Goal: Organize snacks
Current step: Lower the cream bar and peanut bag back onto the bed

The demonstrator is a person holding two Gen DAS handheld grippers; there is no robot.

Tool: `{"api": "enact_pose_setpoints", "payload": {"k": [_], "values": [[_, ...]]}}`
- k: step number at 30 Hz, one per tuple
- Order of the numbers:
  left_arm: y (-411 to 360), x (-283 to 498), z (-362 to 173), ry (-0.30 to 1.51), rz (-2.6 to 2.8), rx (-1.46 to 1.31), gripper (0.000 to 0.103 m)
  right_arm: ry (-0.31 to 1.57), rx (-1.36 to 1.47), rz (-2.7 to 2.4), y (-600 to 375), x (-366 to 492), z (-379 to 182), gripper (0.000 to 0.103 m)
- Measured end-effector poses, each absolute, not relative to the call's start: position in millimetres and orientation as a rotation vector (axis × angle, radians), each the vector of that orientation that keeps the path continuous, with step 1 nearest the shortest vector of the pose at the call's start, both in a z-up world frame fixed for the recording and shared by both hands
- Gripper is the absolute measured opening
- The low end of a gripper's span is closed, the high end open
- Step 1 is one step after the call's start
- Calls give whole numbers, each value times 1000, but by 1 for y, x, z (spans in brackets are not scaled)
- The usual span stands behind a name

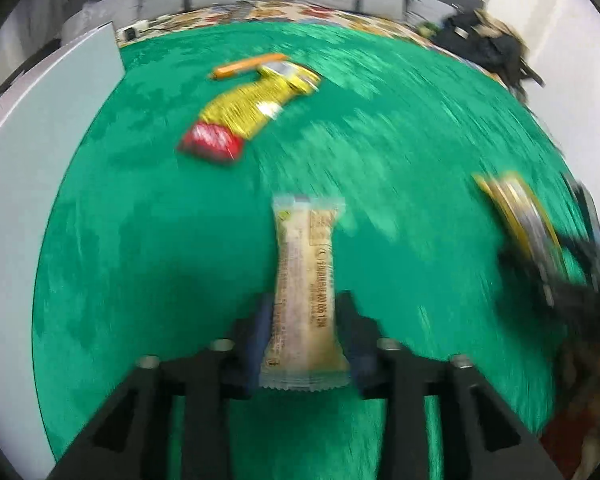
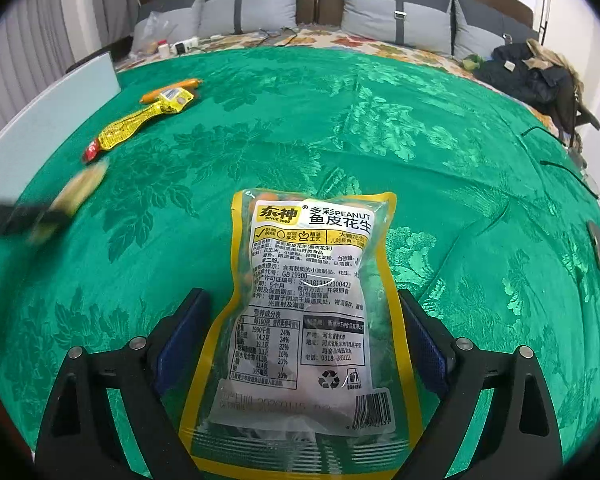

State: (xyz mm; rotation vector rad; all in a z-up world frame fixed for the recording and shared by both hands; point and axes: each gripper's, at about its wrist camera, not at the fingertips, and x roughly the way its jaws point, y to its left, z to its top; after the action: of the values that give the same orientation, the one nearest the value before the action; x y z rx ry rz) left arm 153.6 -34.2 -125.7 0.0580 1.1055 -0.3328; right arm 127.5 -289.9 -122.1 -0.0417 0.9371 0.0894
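Peanut bag (image 2: 304,312) on tablecloth (image 2: 420,140)

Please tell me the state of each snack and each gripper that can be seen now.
left gripper: shut on the beige snack bar
beige snack bar: held between the pads
right gripper: open around the peanut bag
peanut bag: sealed, printed back up, between the fingers
yellow packet: lying flat on the green cloth
orange sausage: lying beside the yellow packet

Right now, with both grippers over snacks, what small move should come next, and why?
Probably carry the beige snack bar to the yellow packet and orange sausage lying together. The left gripper is shut on the bar; the right gripper is open around the peanut bag.
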Motion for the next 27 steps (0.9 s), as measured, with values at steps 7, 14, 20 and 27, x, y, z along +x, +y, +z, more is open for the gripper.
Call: {"api": "enact_pose_setpoints", "payload": {"k": [7,14,20,27], "values": [[-40,159,-138,1041,-241,88,93,937,-41,90,-290,128,-122,94],[-36,169,-145,965,-206,100,103,937,-41,90,-290,127,-122,94],[-36,169,-146,959,-206,98,103,937,-41,90,-290,128,-122,94],[-37,166,-146,957,-208,95,103,936,-41,90,-290,128,-122,94]]}}
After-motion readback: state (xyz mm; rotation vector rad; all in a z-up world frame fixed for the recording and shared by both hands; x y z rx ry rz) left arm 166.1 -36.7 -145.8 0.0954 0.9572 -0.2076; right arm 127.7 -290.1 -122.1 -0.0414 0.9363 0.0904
